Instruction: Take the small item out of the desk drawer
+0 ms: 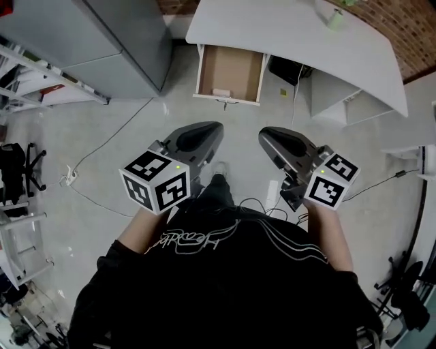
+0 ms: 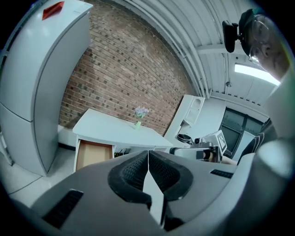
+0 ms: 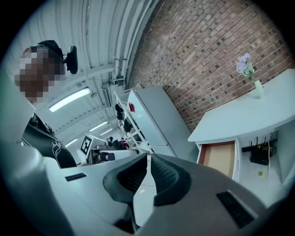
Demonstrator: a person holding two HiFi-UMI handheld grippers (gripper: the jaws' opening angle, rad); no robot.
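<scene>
The item [image 1: 221,92] is seen in the open drawer [image 1: 231,65], well ahead. The left tongs [image 1: 212,129] are nearer than the right tongs [image 1: 267,135]. Both are closed and empty.

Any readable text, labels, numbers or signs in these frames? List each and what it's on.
Nothing reads cleanly.
Script print on the person's black shirt: upside down, too stylised to read.
Red label on the grey cabinet: too blurred to read.
Marker cubes: black-and-white square patterns only, no letters.
</scene>
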